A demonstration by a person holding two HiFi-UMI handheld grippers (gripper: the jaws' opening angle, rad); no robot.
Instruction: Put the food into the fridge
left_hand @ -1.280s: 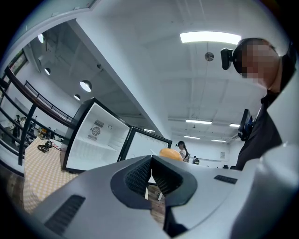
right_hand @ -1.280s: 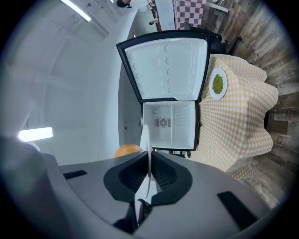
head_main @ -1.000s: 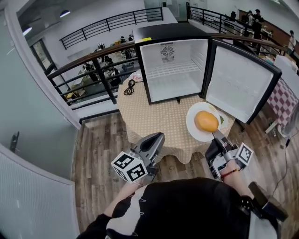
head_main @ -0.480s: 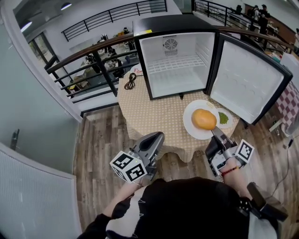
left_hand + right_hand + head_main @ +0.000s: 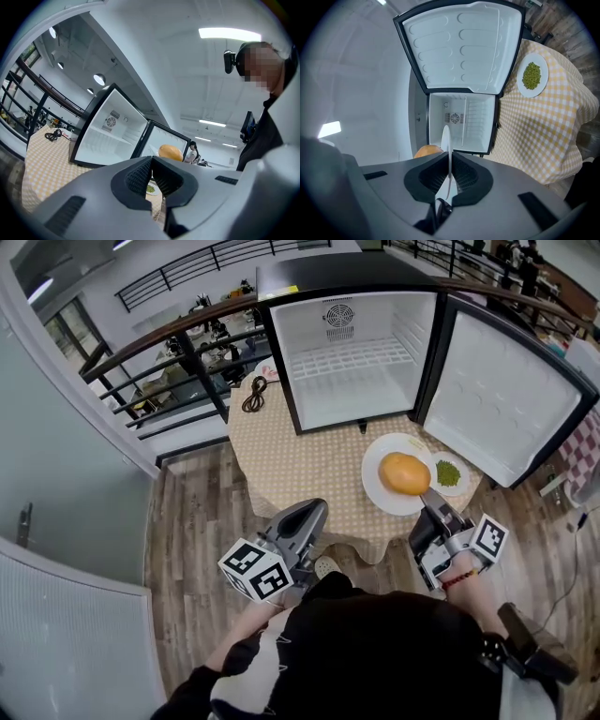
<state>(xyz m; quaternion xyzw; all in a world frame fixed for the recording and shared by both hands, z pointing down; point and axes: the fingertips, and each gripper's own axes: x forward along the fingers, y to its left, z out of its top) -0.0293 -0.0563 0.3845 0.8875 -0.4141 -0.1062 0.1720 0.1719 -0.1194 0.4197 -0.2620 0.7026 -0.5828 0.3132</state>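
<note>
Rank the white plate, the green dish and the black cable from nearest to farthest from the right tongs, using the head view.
1. White plate: its near rim is gripped in the right tongs.
2. Green dish: just past the tongs, slightly right.
3. Black cable: far left, well beyond both.

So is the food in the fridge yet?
Not yet. Done: the fridge door is open, shelves bare. In hand: the right hand-held gripper pinches the rim of the plate carrying the orange food. Left: put it inside, then the green dish on the table.
</note>
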